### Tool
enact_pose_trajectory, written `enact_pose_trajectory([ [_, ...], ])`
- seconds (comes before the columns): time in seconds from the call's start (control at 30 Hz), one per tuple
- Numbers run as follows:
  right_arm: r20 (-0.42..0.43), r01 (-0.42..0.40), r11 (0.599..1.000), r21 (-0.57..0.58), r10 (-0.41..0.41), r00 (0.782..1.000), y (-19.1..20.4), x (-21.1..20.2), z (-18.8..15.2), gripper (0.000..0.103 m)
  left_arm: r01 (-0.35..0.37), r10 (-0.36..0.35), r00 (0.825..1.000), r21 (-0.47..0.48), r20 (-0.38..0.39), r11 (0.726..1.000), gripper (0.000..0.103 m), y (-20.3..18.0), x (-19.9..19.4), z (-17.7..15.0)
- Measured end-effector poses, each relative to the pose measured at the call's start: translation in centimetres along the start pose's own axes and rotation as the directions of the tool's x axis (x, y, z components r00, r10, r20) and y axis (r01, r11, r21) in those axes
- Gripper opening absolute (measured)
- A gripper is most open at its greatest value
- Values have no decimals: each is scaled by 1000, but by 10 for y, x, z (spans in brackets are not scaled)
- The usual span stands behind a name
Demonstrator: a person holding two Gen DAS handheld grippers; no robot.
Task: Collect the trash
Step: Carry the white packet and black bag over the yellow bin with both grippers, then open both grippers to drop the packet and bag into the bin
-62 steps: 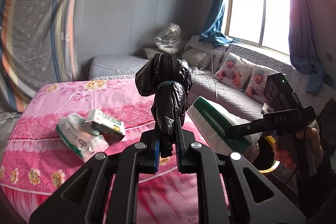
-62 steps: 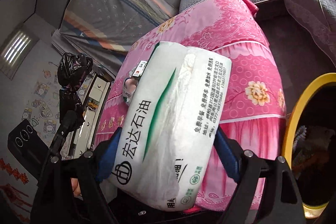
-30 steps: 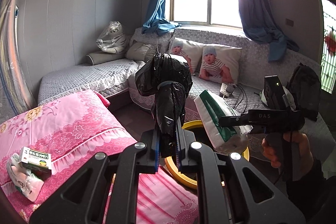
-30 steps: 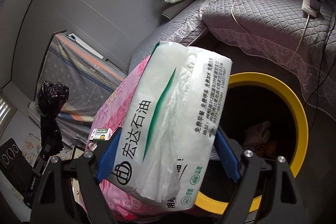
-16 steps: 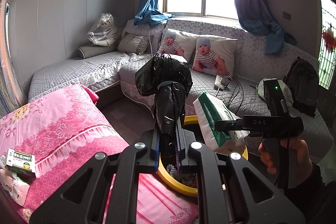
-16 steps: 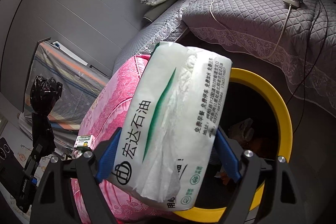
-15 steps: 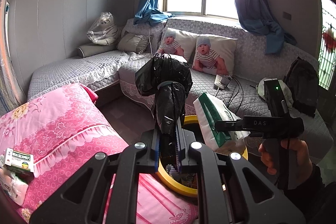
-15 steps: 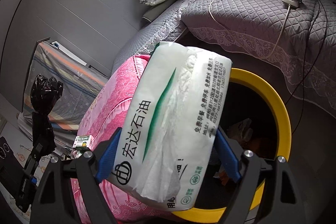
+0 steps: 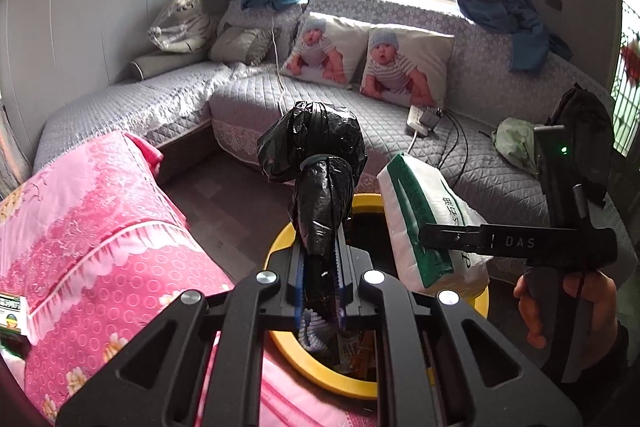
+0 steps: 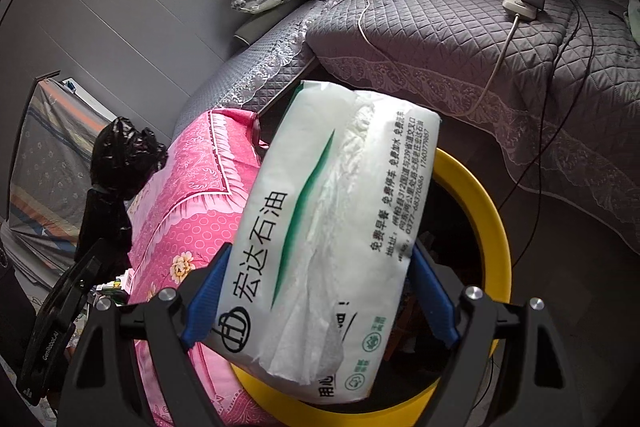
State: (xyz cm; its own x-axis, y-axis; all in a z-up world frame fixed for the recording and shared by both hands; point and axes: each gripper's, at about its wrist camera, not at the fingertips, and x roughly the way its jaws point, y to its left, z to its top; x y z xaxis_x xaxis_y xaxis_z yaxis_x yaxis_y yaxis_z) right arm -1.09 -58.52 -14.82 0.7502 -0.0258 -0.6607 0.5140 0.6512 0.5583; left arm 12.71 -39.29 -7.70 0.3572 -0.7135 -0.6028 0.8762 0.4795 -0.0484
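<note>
Black bag is pinched in my left gripper; my right gripper clamps the tissue pack above the yellow bin rim.

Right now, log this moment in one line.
left tongs: shut on black bag | right tongs: gripping tissue pack | both above yellow-rimmed bin

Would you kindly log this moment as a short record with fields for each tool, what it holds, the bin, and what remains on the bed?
left tool: shut on black bag
black bag: knotted, held by its neck, above the bin's near rim
right tool: shut on tissue pack
tissue pack: white and green, opened, held over the bin's mouth
bin: yellow rim, dark inside, some trash already in it
pink bedspread: beside the bin
small box: on the bedspread, at the left wrist view's edge
</note>
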Motion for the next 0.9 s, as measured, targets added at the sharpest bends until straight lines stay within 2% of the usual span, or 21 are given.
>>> enact_pose_trajectory([
  [0.1, -8, 6, 1000, 9, -6, 1000, -3, 4, 1, 81, 17, -17, 999, -7, -44, 1000, 11, -2, 20, 0],
  [0.3, -12, 18, 999, 35, -17, 1000, -8, 8, 6, 84, 1, -3, 997, -30, -77, 1000, 12, 2, 34, 0],
  [0.37, -9, 26, 998, 60, -26, 1000, -14, 7, 8, 85, 0, -4, 996, -49, -84, 999, 22, 7, 34, -2],
  [0.43, 6, 21, 997, 73, -22, 1000, -17, 2, 9, 89, -23, 17, 997, -75, -73, 997, 71, 14, 31, -4],
  [0.47, 14, 21, 997, 75, -22, 1000, -18, -1, 9, 90, -42, 37, 998, -92, -53, 995, 75, 19, 27, -5],
  [0.57, 39, 21, 997, 80, -24, 999, -18, -9, 11, 92, -49, 45, 998, -116, -36, 992, 76, 27, 21, -4],
  [0.63, 44, 9, 997, 75, -12, 999, -16, -13, 11, 92, -64, 61, 998, -144, -20, 987, 84, 33, 15, -3],
  [0.73, 62, -13, 999, 48, 10, 998, -6, -19, 9, 92, -89, 94, 995, -182, 16, 979, 87, 44, 3, -1],
  [0.9, 118, -75, 995, -64, 82, 990, 21, -27, 4, 93, -159, 183, 978, -214, 96, 964, 90, 58, -30, -1],
])
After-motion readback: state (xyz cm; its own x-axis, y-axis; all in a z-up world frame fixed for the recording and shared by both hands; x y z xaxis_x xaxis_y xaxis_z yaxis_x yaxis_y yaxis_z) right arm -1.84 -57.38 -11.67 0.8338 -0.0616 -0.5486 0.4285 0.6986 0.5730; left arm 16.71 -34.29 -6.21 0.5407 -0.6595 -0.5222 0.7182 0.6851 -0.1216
